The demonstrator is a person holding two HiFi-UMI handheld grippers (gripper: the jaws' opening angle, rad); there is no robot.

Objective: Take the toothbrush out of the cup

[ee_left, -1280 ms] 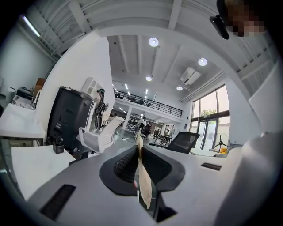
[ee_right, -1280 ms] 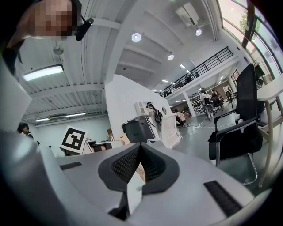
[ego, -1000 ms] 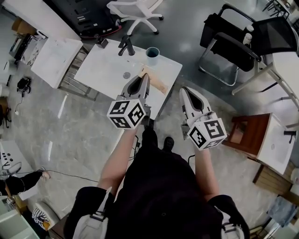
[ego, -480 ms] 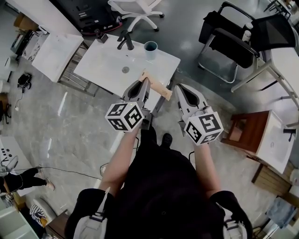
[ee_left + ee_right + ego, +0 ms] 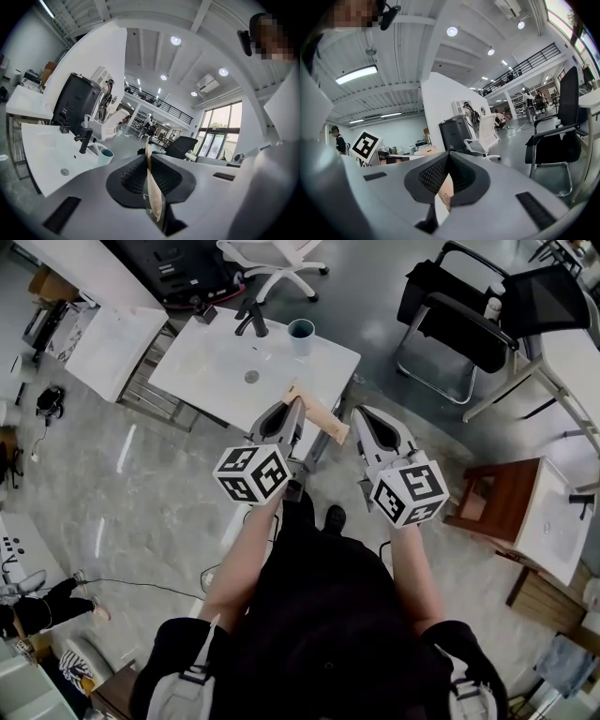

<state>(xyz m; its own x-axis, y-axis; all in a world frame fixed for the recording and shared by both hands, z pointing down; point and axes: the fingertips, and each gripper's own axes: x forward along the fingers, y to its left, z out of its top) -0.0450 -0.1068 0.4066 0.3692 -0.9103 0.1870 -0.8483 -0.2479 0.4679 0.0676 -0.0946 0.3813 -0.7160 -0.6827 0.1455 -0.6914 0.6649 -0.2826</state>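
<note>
A teal cup [image 5: 301,331] [image 5: 106,156] stands at the far edge of the white sink table [image 5: 211,367], beside a black tap [image 5: 253,324]. I see no toothbrush in it. My left gripper [image 5: 292,401] [image 5: 148,157] hovers over the table's near edge, shut on a thin tan card strip [image 5: 317,416] [image 5: 153,197] that runs back to the right. The strip's [image 5: 446,192] other end lies between the jaws of my right gripper [image 5: 361,416] [image 5: 450,157], which look shut on it.
A drain [image 5: 251,377] sits mid-table. A white office chair [image 5: 272,259] stands behind the table and black chairs [image 5: 469,324] to its right. A brown stand [image 5: 497,507] is on the right, a white table [image 5: 112,352] on the left.
Both grippers have drawn back a little from the sink table with the tan strip. The right gripper has come closer to the left one.
</note>
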